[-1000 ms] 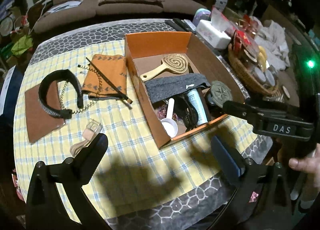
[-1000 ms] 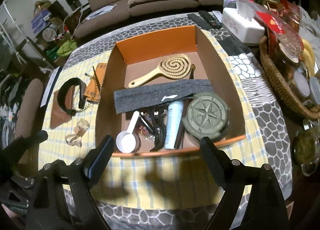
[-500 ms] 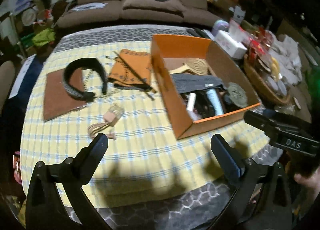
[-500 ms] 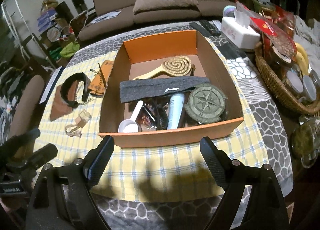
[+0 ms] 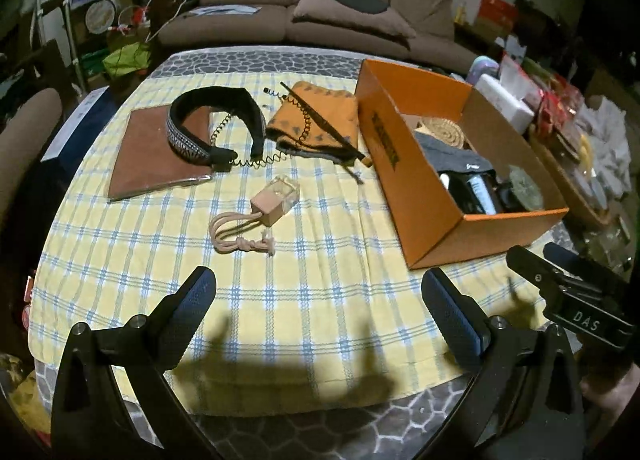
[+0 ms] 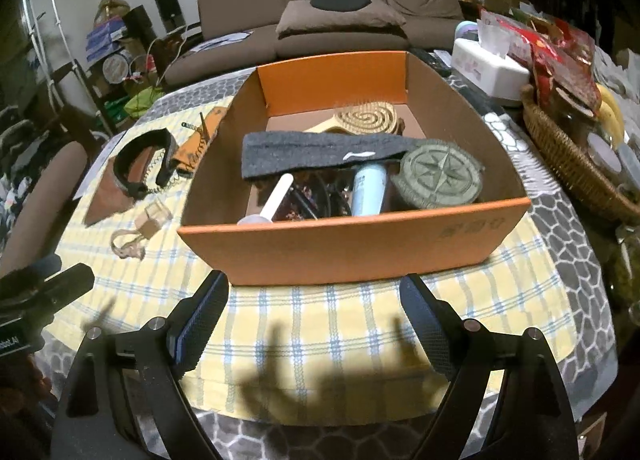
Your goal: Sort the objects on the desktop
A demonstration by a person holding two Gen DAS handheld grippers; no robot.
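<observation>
- Sitting right of centre in the left wrist view, orange cardboard box (image 5: 416, 180), open-topped, on the yellow checked cloth (image 5: 304, 300).
- Filling the middle of the right wrist view too, with a grey headband (image 6: 320, 154) draped across the contents, a spiral-backed wooden brush (image 6: 360, 118) behind it, a round compass-star disc (image 6: 438, 174) at right, a pale blue tube (image 6: 368, 190) and a white scoop (image 6: 268, 206) toward the near wall.
- Lying loose on the cloth left of the box: small clear bottle with a wooden cap and beige cord (image 5: 272, 200) at frame centre, orange patterned pouch (image 5: 316, 118) just beside the box with a dark stick (image 5: 324, 122) across it.
- Resting further left, black headband (image 5: 212, 128) partly on a brown notebook (image 5: 156, 152), with a coiled wire comb band (image 5: 240, 156) trailing under it.
- Hovering low in its own frame, left gripper (image 5: 318, 304), jaws wide apart, nothing between them.
- Hanging before the box's near wall, right gripper (image 6: 314, 310), jaws likewise spread and empty.
- Crowding the right edge: white tissue box (image 6: 486, 70) and wicker basket (image 6: 560, 152).
- Standing behind the table, brown sofa (image 5: 304, 8).
</observation>
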